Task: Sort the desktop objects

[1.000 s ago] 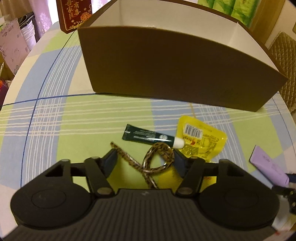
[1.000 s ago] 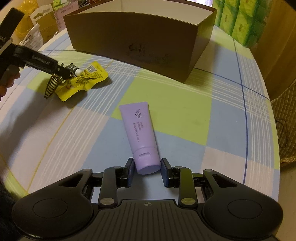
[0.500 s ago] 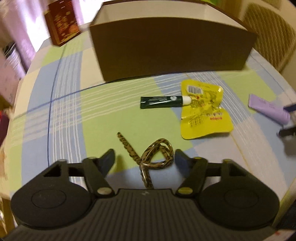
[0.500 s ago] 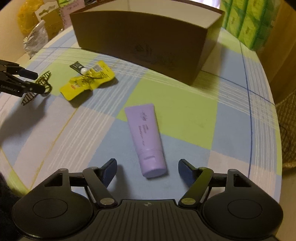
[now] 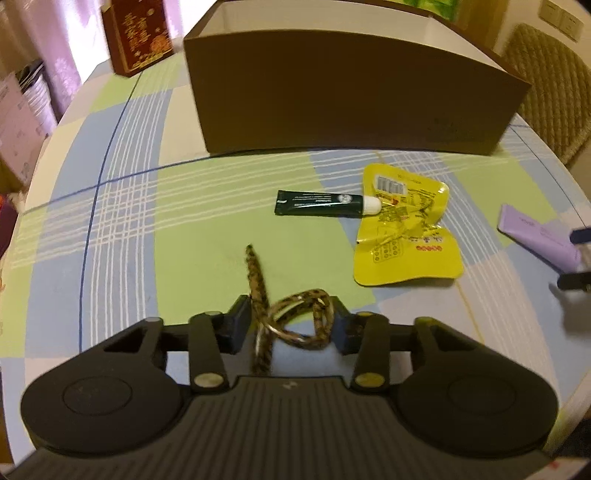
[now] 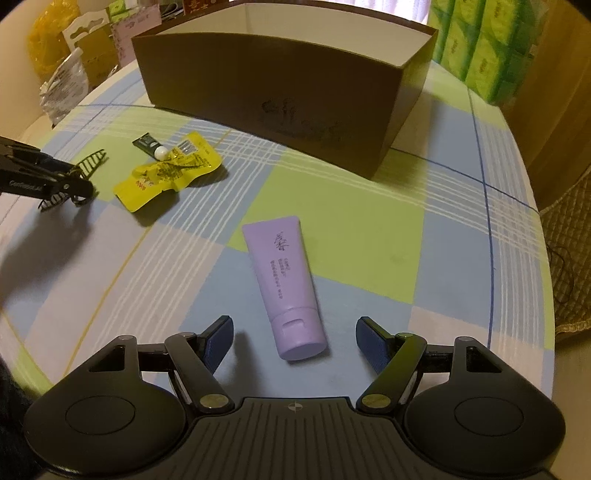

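1. A round tabletop (image 6: pixel 461 206) covered in a checked cloth of green, blue and white carries a large brown cardboard box (image 6: pixel 280 92), open at the top and showing no contents from here. It stands at the far side, likely as the place where the sorted things are to go.
2. The left claw (image 5: pixel 291 325) points steeply down at a leopard-print hair clip (image 5: pixel 295 317). Its jaws are closing with the clip's looped part between them, and the pads sit right at the loop's two sides. One long prong of the clip sticks out past the claw toward the box. Gripping the loop rather than the thin prong probably gives the pads more to bite on.
3. Beyond the clip, a dark green tube (image 5: pixel 325 202) with a white cap lies flat, its cap resting on the edge of a crumpled yellow snack packet (image 5: pixel 406 236). Both lie between the clip and the box, untouched.
4. The right claw (image 6: pixel 293 341) stands wide open and holds nothing. A purple tube (image 6: pixel 284 280) lies flat between its fingers, cap end nearest the camera, clear of both pads. The claw seems lined up so the pads can close on the firm cap end.
5. A red printed box (image 5: pixel 138 33) stands upright near the far left edge of the tabletop.
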{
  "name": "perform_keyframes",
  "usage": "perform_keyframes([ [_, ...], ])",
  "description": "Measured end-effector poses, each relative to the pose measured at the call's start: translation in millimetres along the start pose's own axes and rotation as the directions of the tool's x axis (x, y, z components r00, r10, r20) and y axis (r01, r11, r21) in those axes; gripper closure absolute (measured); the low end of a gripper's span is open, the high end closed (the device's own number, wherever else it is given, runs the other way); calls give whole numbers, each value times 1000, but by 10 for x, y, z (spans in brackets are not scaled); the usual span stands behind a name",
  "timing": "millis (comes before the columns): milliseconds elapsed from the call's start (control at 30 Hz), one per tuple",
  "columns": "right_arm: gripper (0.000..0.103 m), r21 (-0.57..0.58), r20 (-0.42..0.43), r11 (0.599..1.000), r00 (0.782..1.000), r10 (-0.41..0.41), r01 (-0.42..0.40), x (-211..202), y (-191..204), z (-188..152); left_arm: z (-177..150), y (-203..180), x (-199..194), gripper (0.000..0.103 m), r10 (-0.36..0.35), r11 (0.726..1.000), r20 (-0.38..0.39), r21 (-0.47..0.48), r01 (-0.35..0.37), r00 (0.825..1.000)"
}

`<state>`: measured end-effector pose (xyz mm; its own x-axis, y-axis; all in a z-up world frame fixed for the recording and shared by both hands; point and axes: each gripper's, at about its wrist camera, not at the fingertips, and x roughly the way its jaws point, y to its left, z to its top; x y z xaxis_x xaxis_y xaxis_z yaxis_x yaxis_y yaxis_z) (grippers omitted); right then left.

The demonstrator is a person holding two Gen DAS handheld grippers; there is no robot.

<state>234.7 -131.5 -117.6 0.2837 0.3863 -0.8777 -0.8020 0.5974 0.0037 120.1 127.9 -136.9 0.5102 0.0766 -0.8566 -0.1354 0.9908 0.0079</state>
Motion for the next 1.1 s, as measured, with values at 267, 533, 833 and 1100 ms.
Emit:
perform_keyframes([
  [267, 32, -20, 1, 1000, 1000, -7, 7, 82, 67, 69, -13, -27, -40, 69, -6, 999, -3, 42, 6, 1000],
  [533, 32, -42, -2, 999, 1000, -13, 13, 145, 122, 143, -21, 32, -65, 68, -8, 1000, -16, -6, 8, 1000],
  [833, 32, -48, -5, 999, 1000, -14, 13, 168, 163, 153, -33, 24, -39, 67, -11, 1000, -29, -5, 11, 1000],
  [1100, 32, -27, -10, 999, 1000, -23, 23, 163, 144, 133, 17, 8, 31, 66, -32, 999, -22, 5, 32, 999],
])
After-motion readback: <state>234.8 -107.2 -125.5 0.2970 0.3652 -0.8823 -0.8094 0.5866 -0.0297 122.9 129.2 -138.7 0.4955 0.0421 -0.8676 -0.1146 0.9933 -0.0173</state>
